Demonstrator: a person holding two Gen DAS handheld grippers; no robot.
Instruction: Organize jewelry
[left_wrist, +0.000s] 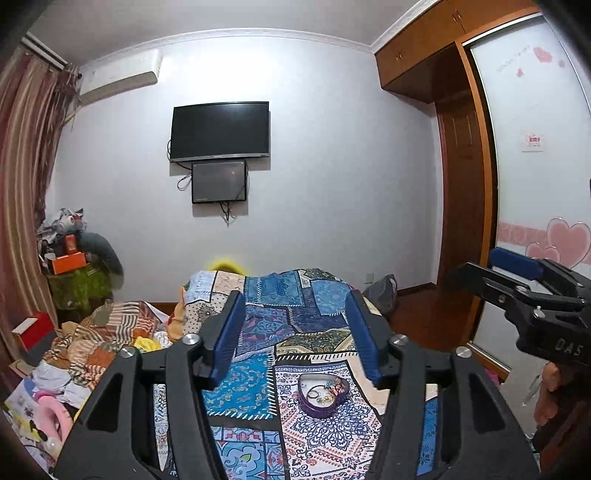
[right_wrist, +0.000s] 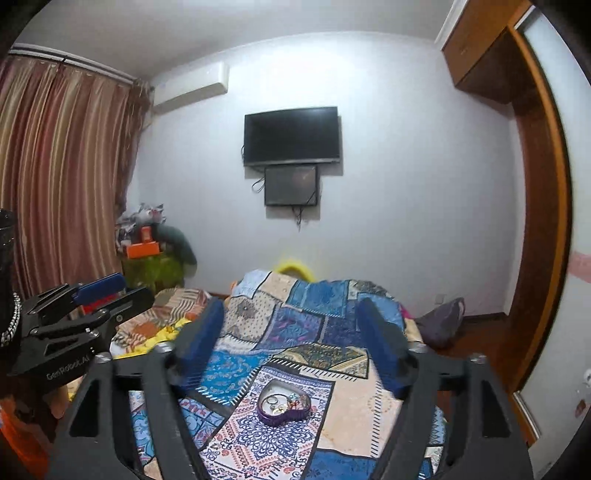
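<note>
Left wrist view: left gripper (left_wrist: 295, 328) spread wide, empty.
Right gripper (right_wrist: 291, 347): wide, empty.
Heart-shaped jewelry box (left_wrist: 324, 395): below both, on quilt (left_wrist: 258, 384).

One heart-shaped jewelry box (left_wrist: 320, 397), two wall screens (left_wrist: 220, 132), one air conditioner (left_wrist: 122, 76)

- A heart-shaped tray (left_wrist: 320, 400) sits on the bed's patchwork cover (left_wrist: 258, 384), with rings and small jewelry (left_wrist: 325, 392) lying inside it
- Left gripper (left_wrist: 295, 328) and right gripper (right_wrist: 291, 343) hang side by side above the bed, tray below and between their jaws
- A television (left_wrist: 219, 131) hangs on the far wall, a smaller screen (left_wrist: 219, 181) directly under it
- Curtains (right_wrist: 62, 173) stand left, a wardrobe (left_wrist: 461, 177) right
- Loose clothes (left_wrist: 92, 343) lie left of the cover
</note>
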